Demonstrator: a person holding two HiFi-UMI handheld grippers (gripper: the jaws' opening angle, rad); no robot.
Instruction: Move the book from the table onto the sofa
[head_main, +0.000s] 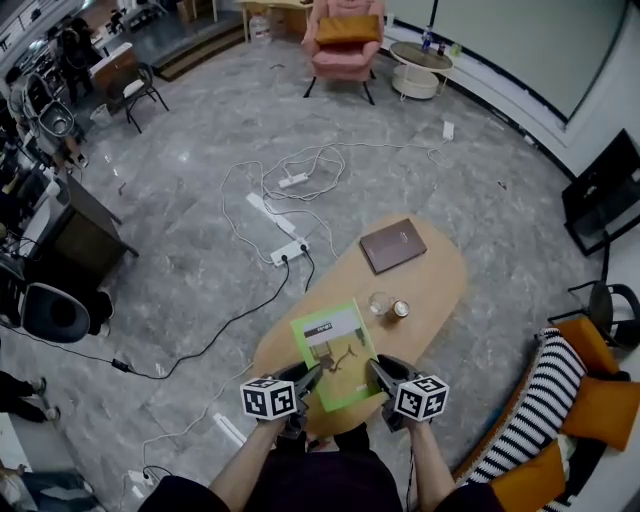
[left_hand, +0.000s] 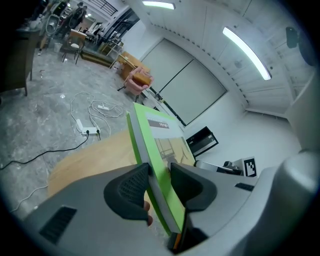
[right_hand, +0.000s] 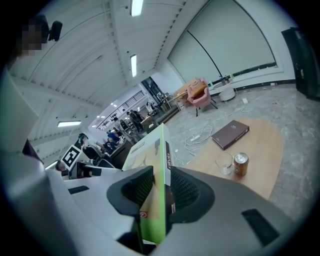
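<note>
Head view | left gripper (head_main: 312, 378) fingers grip green book (head_main: 338, 348) left edge | right gripper (head_main: 376, 368) fingers grip right edge | over table (head_main: 440, 285)

head camera looks steeply down; both close gripper cameras share the table (head_main: 440, 285).

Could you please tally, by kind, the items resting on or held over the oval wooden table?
Books: 2, the green softcover book and the dark brown hardcover book
Clear drinking glass: 1
Copper-coloured metal can: 1
Total: 4
</note>
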